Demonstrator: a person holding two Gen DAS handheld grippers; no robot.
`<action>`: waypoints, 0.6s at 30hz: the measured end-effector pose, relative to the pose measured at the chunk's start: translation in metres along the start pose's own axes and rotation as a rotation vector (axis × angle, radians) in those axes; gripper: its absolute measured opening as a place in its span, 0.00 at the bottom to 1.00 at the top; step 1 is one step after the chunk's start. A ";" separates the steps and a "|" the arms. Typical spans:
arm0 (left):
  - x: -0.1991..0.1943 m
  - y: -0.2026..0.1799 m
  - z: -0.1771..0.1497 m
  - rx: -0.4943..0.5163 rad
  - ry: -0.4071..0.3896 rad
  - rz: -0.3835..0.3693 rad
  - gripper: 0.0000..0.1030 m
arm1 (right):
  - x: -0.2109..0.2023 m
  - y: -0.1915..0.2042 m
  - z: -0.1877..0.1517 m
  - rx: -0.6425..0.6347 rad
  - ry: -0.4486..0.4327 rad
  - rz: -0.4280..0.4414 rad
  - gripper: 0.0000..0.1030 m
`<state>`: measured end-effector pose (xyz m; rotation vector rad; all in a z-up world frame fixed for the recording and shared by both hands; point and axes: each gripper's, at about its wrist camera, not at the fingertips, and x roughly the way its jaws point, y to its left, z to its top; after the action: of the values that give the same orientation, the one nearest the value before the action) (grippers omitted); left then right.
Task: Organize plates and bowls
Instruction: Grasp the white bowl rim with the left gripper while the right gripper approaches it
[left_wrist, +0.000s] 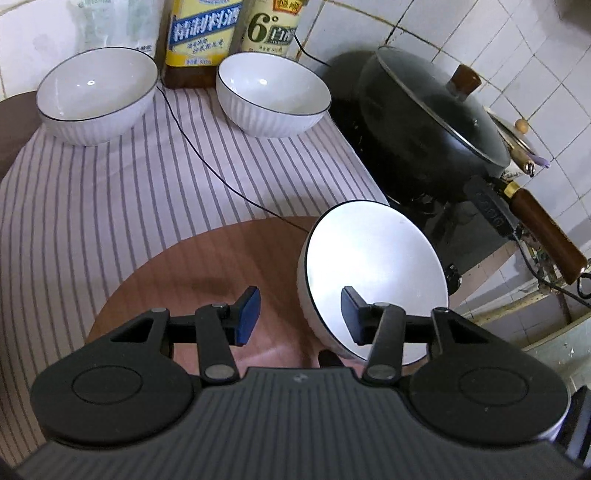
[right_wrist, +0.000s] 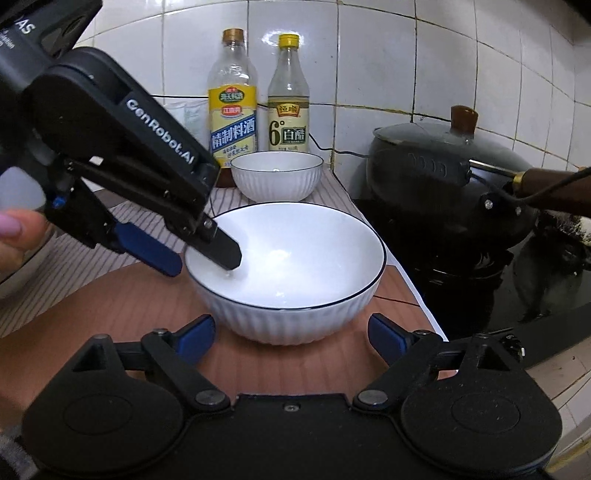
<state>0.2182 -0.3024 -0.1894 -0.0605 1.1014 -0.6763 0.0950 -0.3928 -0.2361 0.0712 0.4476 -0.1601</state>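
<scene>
A white ribbed bowl with a dark rim stands upright on a brown mat. My left gripper reaches in from the upper left. One finger is inside the bowl, the other outside, and the left rim runs between them with a gap showing. In the left wrist view that bowl lies at the right, its rim between the pads of my left gripper. My right gripper stands wide open, its pads on either side of the bowl's near wall, clear of it. Two more white bowls sit at the back.
A striped cloth covers the counter, and a thin black cable runs across it. Two bottles stand against the tiled wall. A lidded black wok with a wooden handle sits on the stove at the right. A person's fingertip shows at the left edge.
</scene>
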 end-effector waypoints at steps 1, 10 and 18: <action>0.002 0.000 0.000 0.003 0.006 -0.002 0.40 | 0.002 0.000 0.000 0.000 -0.004 0.008 0.90; 0.012 -0.001 0.003 0.004 0.029 -0.031 0.16 | 0.014 0.001 -0.001 0.004 -0.025 0.034 0.90; 0.000 0.001 0.002 -0.022 0.035 -0.033 0.16 | 0.012 0.003 0.006 0.041 -0.004 0.063 0.91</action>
<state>0.2203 -0.3020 -0.1893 -0.0857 1.1439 -0.6969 0.1081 -0.3924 -0.2360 0.1251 0.4376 -0.1072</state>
